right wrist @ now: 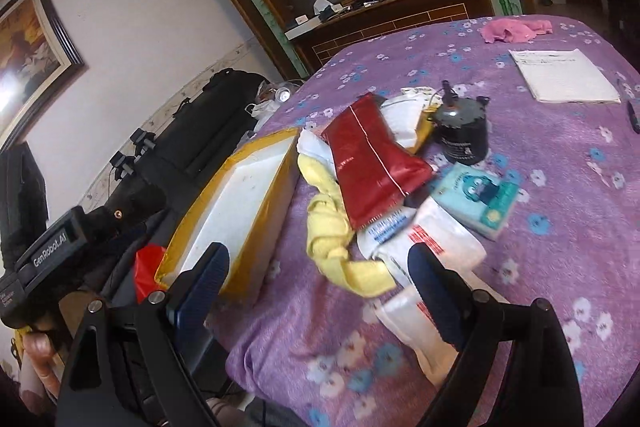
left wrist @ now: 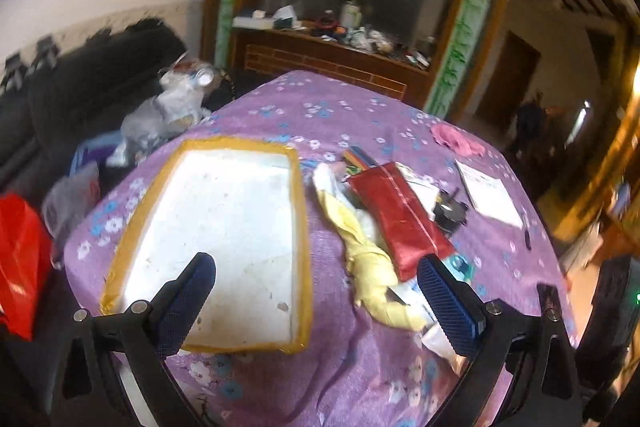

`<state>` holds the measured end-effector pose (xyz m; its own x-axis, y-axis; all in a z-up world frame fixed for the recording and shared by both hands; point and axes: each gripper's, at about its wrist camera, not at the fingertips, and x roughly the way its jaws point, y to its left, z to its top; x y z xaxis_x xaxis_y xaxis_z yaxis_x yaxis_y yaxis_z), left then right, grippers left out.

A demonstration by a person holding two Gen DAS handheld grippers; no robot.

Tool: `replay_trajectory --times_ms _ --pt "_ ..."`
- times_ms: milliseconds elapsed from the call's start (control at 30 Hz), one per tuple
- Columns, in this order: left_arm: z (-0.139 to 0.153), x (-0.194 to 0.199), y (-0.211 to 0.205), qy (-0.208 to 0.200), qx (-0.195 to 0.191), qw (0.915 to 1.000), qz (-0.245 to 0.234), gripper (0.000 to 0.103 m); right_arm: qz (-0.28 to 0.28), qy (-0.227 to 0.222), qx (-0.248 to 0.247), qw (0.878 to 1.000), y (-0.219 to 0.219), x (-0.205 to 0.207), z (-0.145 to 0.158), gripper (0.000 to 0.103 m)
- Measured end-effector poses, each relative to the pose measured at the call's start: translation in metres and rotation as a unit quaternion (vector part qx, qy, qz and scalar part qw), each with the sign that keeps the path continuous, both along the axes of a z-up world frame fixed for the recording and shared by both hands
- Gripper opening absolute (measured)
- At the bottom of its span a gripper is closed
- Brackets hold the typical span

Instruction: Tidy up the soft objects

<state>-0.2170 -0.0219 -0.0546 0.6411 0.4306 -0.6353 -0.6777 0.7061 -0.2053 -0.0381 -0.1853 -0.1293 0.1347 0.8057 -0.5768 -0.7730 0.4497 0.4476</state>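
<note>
looking along the left gripper [left wrist: 316, 291], the view takes in a white tray [left wrist: 212, 247] with a yellow taped rim lying flat on the purple floral cloth [left wrist: 360, 379]. nothing lies in the tray; its floor shows only smudges. just right of it a yellow cloth [left wrist: 368, 259] sprawls in a crumpled strip, touching a red pouch [left wrist: 400, 219] that lies partly over it. a black jar [left wrist: 450, 209] stands beyond the pouch, white paper [left wrist: 490, 193] lies further right, and a pink cloth [left wrist: 456, 139] sits bunched near the far edge. the left gripper hangs above the table with its blue-padded fingers spread wide, gripping nothing; one finger is over the tray's near part, the other near the yellow cloth's end.

from the right wrist, the tray [right wrist: 240, 199] shows tilted by the lens, at the table's left edge, and no contents are seen in it. the yellow cloth [right wrist: 336, 243] lies folded and rumpled beside it, its upper part tucked under the red pouch [right wrist: 372, 163]. a white plastic bag [right wrist: 436, 247] with red and blue print lies just right of the cloth, and a teal tissue pack [right wrist: 480, 199] beside that. the black jar [right wrist: 460, 135] stands upright behind. the right gripper [right wrist: 320, 287] is held low over the near edge, fingers wide apart and empty, framing the yellow cloth's tail and the bag. the other gripper's body and a hand [right wrist: 38, 359] show at lower left.
</note>
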Motion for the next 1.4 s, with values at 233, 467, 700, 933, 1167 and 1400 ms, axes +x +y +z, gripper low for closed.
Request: replay_trajectory --times_ms 233,467,700,933,1167,1400 --pt "-0.019 0.025 -0.023 0.014 -0.011 0.9995 -0.026 0.102 -0.005 0.032 0.002 0.999 -0.016 0.001 0.000 0.091" --pt "-0.021 0.033 -0.025 0.026 -0.013 0.9987 -0.042 0.102 -0.016 0.031 -0.011 0.999 -0.019 -0.003 0.005 0.091" --pt "-0.030 0.038 -0.014 0.031 -0.034 0.9979 -0.046 0.102 -0.007 0.033 -0.028 0.999 -0.006 -0.001 0.005 0.091" --pt "-0.041 0.044 0.003 0.038 -0.046 0.9974 -0.041 0.102 -0.007 0.036 -0.035 0.999 0.006 0.003 0.002 0.091" --pt "-0.050 0.049 0.019 0.034 -0.067 0.9966 -0.034 0.102 -0.012 0.050 -0.048 0.998 0.010 0.012 -0.009 0.091" --pt "-0.052 0.058 0.021 0.037 -0.073 0.9960 -0.037 0.102 0.000 0.051 -0.051 0.997 0.018 0.019 -0.011 0.091"
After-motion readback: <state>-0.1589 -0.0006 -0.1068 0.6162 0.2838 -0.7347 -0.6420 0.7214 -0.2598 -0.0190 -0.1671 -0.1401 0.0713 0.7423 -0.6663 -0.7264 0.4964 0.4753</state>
